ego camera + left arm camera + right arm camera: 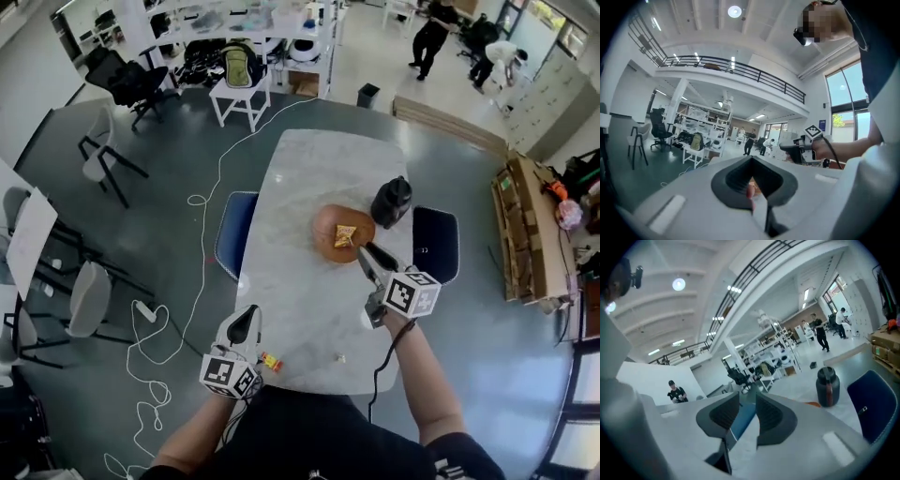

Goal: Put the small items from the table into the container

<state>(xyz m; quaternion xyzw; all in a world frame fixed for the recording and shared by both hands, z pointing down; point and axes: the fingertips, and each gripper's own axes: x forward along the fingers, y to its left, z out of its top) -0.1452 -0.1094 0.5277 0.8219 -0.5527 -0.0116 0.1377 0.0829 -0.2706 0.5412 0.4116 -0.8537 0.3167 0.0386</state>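
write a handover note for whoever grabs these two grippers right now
Left gripper: jaws together, and a small pinkish item seems pinched between them. It is low over the table's near edge.
Right gripper: jaws apart, empty, just in front of the bowl.
Done: one yellow packet lies in the bowl.
To do: drop the pinched item in, then fetch the red-and-yellow item and the small white item from the table.
The black jug stands beside the bowl.
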